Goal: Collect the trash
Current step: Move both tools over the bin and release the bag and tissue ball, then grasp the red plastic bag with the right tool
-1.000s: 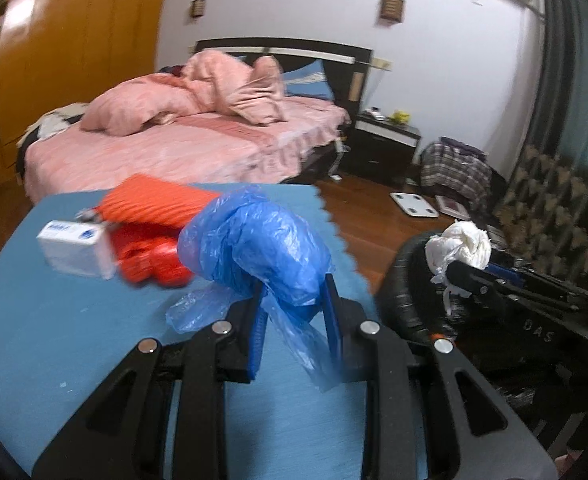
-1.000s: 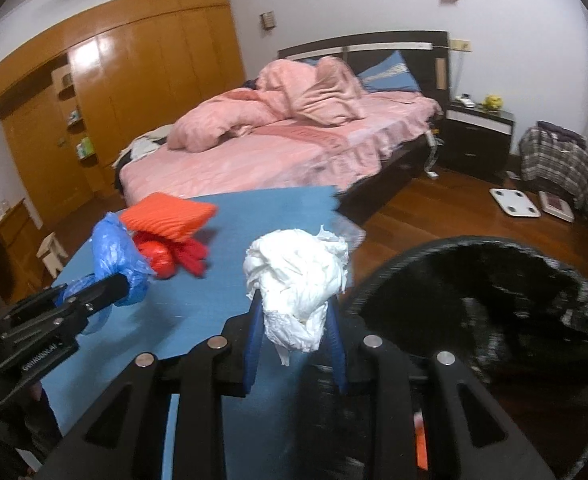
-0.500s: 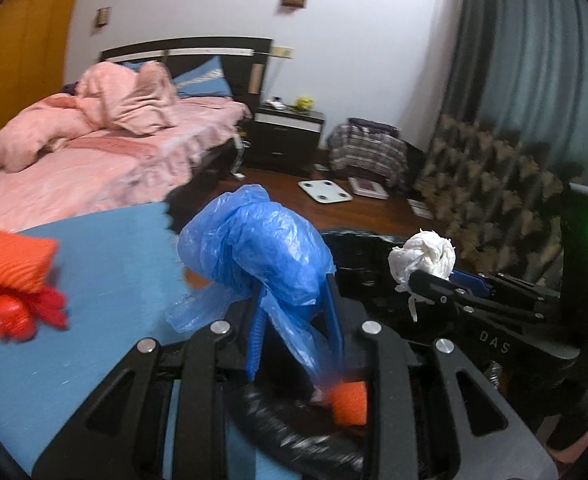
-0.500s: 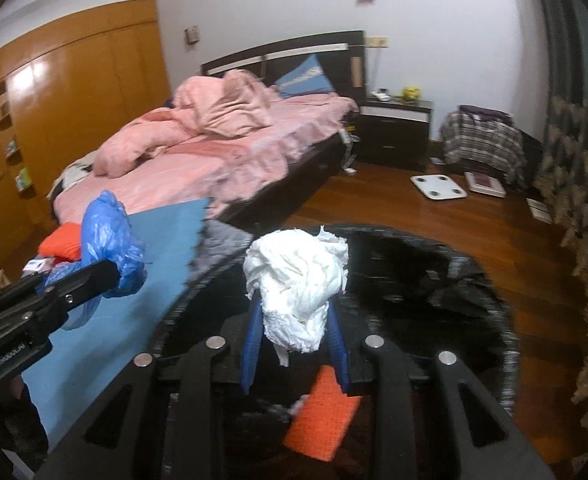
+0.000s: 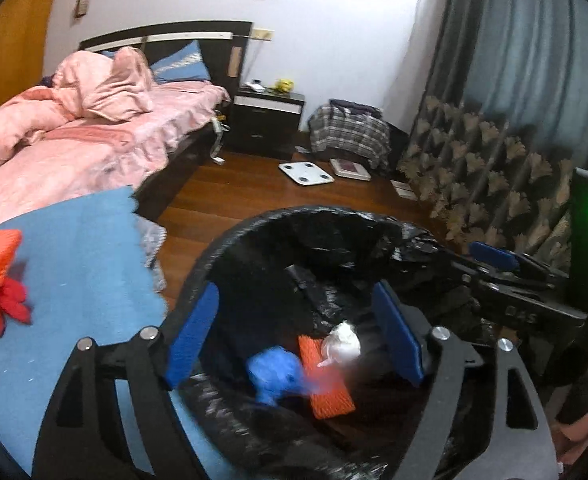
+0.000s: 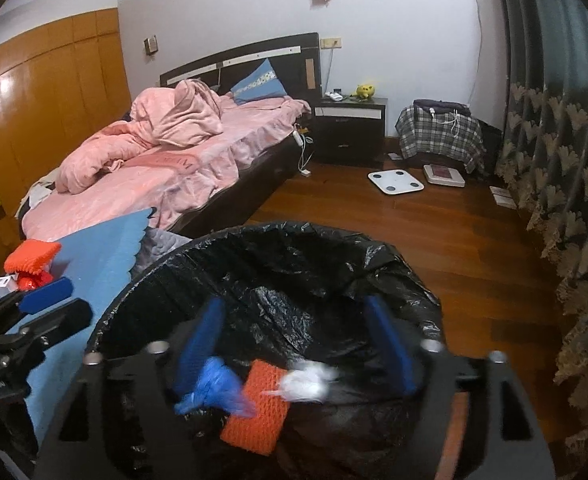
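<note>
A round bin lined with a black plastic bag (image 6: 334, 264) fills the lower centre of both wrist views. Inside it lie a crumpled blue plastic bag (image 6: 209, 388), a white wad of tissue (image 6: 308, 384) and an orange knitted rectangle (image 6: 255, 408), the first two blurred. The left tongs (image 5: 294, 336) and right tongs (image 6: 294, 344) hang over the bin, jaws opening wide, nothing between them. At the left edge, a blue-covered surface (image 5: 77, 256) carries an orange knitted piece (image 6: 31, 256) over something red. Lettering on the tongs is too small to read. Behind: a pink-covered bed (image 6: 165, 160), a dark nightstand (image 6: 350, 128), wooden floor (image 6: 474, 240) and patterned curtains (image 6: 554, 152).
</note>
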`<state>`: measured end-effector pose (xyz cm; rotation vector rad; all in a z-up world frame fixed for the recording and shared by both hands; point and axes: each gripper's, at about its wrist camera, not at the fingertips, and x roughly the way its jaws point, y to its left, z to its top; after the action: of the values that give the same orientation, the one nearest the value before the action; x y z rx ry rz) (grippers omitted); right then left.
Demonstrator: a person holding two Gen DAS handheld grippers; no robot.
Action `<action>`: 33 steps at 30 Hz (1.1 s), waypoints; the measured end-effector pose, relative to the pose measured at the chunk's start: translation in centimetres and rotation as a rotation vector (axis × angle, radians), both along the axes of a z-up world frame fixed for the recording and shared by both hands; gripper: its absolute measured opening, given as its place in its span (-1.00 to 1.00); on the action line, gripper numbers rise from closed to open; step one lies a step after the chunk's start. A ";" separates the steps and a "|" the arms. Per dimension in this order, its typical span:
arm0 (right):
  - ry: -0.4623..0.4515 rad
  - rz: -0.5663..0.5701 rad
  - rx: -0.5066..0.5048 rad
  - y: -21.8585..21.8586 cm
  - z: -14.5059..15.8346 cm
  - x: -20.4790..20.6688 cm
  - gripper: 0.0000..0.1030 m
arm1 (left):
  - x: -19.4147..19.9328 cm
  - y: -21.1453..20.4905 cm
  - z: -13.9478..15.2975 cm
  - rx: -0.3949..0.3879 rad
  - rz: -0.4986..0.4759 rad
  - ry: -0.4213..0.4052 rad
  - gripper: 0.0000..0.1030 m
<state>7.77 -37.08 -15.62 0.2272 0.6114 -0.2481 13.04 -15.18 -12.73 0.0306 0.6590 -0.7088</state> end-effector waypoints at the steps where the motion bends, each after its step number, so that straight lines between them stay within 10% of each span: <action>1: -0.005 0.001 -0.003 0.2 0.1 0.0 0.75 | 0.0 0.7 0.1 0.000 0.025 -0.007 0.62; 33: -0.040 0.474 0.004 29.7 0.6 13.2 0.88 | 2.5 31.2 -0.8 0.145 0.738 -0.033 0.74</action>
<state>20.92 -7.39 -15.01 0.0857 0.6084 0.2146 15.55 16.02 -13.56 -0.0660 0.6300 0.0499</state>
